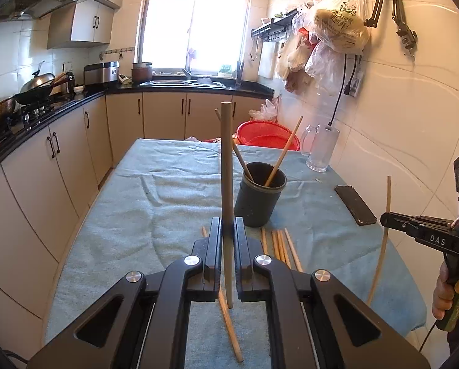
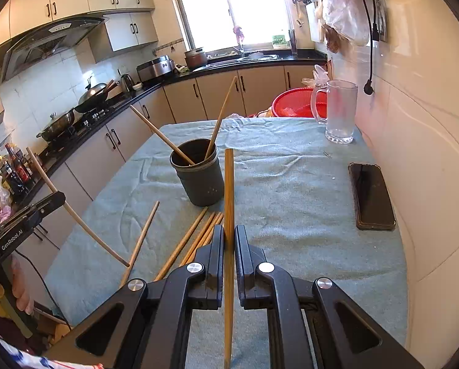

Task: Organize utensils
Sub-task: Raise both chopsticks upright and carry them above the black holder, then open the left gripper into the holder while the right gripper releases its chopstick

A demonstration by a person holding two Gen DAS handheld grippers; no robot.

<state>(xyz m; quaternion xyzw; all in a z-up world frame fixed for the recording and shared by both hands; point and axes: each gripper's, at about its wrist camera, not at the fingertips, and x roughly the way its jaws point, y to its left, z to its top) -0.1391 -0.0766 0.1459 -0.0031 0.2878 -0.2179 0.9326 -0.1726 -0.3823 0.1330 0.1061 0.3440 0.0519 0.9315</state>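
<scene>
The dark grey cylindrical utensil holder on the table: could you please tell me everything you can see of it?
The dark grey cylindrical utensil holder is a matte, plastic-looking cup with a slightly wider rim band and open top. It stands upright on the wrinkled light blue tablecloth, about mid-table. Two light wooden chopsticks lean inside, splayed apart against opposite sides of the rim. More loose wooden chopsticks lie on the cloth just in front of its base. Neither gripper touches it.

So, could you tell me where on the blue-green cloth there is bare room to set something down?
Bare cloth lies left of the dark round cup, toward the table's edge, and between cup and black phone. Before the cup it is crowded with loose wooden chopsticks; the clear glass mug takes the far right corner.
</scene>
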